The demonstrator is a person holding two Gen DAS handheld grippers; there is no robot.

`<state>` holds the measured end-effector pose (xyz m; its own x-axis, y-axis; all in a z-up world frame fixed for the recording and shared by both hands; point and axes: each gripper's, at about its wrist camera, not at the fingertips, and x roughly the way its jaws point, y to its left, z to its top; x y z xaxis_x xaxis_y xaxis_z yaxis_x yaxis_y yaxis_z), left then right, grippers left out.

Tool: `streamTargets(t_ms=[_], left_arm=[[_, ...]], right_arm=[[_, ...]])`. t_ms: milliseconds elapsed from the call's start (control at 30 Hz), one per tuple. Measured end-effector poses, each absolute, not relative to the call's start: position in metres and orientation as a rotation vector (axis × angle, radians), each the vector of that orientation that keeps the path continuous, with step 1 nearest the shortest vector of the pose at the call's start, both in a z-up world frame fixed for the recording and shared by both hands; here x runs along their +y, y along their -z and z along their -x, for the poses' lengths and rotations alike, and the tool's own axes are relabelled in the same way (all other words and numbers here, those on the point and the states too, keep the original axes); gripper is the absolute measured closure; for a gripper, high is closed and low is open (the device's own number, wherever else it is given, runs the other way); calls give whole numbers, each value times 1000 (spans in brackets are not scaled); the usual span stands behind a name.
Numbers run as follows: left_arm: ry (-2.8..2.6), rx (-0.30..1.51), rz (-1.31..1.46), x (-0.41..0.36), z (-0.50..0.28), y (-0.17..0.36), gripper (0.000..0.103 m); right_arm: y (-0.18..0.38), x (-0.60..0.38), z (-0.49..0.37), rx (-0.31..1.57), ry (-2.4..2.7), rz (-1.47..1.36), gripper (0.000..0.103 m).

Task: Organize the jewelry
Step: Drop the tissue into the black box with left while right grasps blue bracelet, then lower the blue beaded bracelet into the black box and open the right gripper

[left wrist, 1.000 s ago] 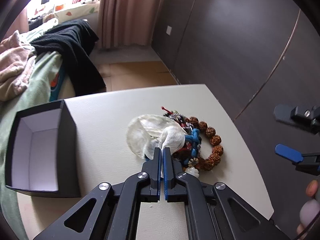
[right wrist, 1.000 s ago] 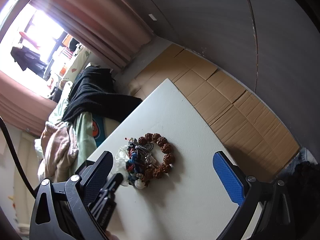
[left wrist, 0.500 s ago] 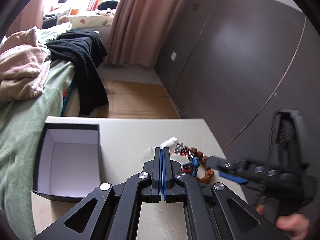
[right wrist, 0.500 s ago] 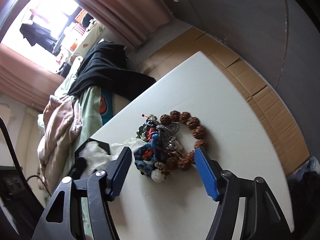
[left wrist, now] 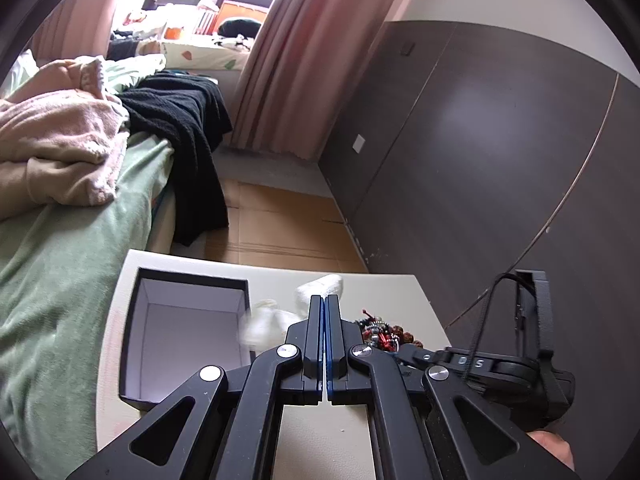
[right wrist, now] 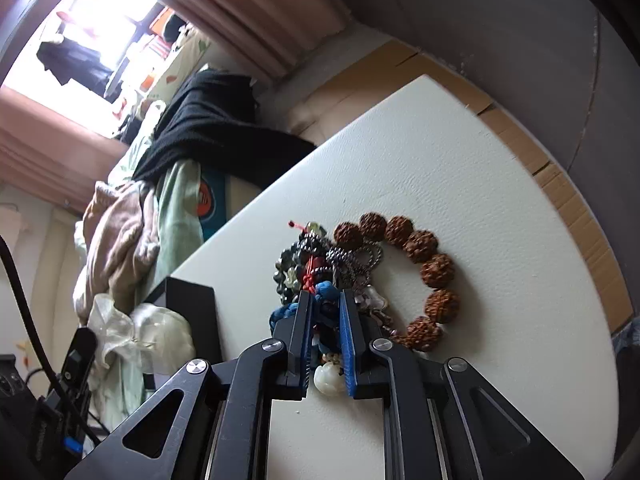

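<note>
Jewelry on white table; bed beside.

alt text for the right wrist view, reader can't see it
The right gripper has its blue-padded fingers closed around a tangle of jewelry on a white table, beside a bracelet of large brown beads. To the left stand a black box and a bed heaped with clothes.

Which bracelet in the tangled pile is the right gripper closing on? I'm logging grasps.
The blue knotted cord bracelet sits between the right gripper fingers; the brown seed-bead bracelet lies outside them.
</note>
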<state>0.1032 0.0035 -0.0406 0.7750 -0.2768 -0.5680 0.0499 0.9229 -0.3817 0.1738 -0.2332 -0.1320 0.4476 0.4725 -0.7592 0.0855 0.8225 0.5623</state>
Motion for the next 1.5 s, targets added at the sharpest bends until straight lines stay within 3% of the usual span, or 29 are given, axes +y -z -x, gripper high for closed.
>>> streamTargets(t_ms=[333,633,667,733,767,800,1400,1500], left_arm=[[121,587,391,32,-86,22,103],[79,638,444,55,-101,35,101],[57,664,447,57,-105,39,92],[19,689,463,61,-107,43,51],[3,688,476,65,-106,45,17],[-21,670,495,69,-103,45,4],[-269,516,422,111,-66,12,4],[-324,503,382,117,-61,9,4]], right_arm=[[91,-230,-153,963,-405,-654,89],[76,-212,-142,900,-500,-666,89],[75,-209,-142,899,-507,-662,89],[75,-205,-143,896,-516,-655,89],[75,-202,-143,895,-525,-656,89],[74,-200,-143,893,-534,-659,89],[51,-111,-146,832,-751,-629,89],[58,-86,-152,870,-763,-554,84]])
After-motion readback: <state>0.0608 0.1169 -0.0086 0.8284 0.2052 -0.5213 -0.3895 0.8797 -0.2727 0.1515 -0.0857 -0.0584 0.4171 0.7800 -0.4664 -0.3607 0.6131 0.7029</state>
